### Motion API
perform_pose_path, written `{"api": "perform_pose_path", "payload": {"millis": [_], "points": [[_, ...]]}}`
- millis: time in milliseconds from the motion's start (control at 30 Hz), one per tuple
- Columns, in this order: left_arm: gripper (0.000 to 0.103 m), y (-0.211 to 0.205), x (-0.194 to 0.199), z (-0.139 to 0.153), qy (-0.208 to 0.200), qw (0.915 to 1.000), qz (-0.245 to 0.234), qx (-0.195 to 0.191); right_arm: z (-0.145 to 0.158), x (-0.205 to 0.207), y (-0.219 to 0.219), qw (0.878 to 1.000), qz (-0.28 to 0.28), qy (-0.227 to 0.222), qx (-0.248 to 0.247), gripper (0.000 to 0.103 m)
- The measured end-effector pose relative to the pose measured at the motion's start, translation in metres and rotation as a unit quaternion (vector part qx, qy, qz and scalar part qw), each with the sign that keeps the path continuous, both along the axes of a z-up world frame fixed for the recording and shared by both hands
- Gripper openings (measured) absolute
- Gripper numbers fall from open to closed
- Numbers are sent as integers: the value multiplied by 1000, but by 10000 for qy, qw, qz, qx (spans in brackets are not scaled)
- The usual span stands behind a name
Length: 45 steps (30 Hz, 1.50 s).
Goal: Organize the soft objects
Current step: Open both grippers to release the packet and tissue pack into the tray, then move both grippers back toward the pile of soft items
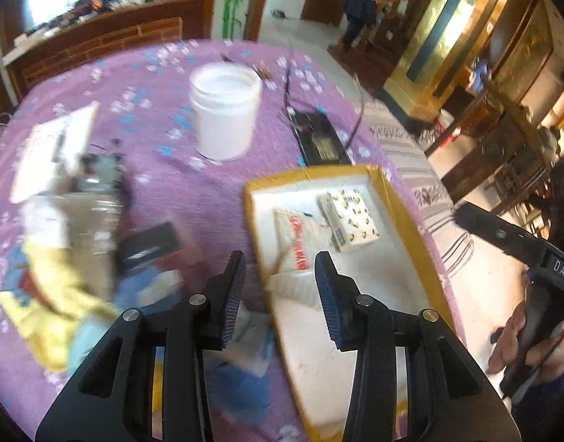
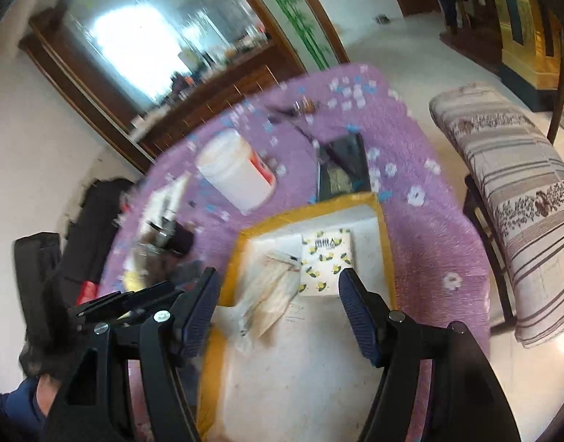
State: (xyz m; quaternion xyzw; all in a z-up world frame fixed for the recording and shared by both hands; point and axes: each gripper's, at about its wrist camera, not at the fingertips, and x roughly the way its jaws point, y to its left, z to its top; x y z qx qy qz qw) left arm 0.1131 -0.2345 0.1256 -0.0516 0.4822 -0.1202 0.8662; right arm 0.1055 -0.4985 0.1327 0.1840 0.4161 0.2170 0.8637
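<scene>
A white tray with a yellow rim [image 1: 399, 206] [image 2: 383, 221] lies on the purple flowered tablecloth [image 1: 164, 84]. In it lie a tissue pack with a lemon print [image 1: 350, 219] [image 2: 326, 261] and a flat white packet with red lettering [image 1: 294, 239] [image 2: 270, 287]. A blurred pile of yellow and blue soft cloths [image 1: 57, 294] lies left of the tray. My left gripper [image 1: 278, 291] is open and empty above the tray's left rim. My right gripper [image 2: 278, 313] is open and empty above the tray.
A white plastic jar [image 1: 224, 110] [image 2: 235, 169] stands behind the tray. A black device with a cable [image 1: 318, 136] [image 2: 342, 165] lies beside it. A white card [image 1: 53, 147] and dark items lie at the left. A striped cushioned bench [image 2: 517, 191] stands right of the table.
</scene>
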Motion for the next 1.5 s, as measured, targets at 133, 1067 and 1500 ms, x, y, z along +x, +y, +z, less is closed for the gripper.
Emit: {"api": "perform_pose_path", "payload": {"millis": [133, 1067, 1500], "points": [[39, 42, -24, 31, -134, 9994, 308, -61, 19, -30, -44, 9989, -74, -292, 355, 67], [39, 151, -74, 6, 199, 9778, 1611, 1326, 43, -99, 45, 9945, 1023, -199, 36, 81], [39, 241, -86, -16, 377, 9880, 1340, 671, -11, -80, 203, 9883, 1387, 385, -507, 81]]}}
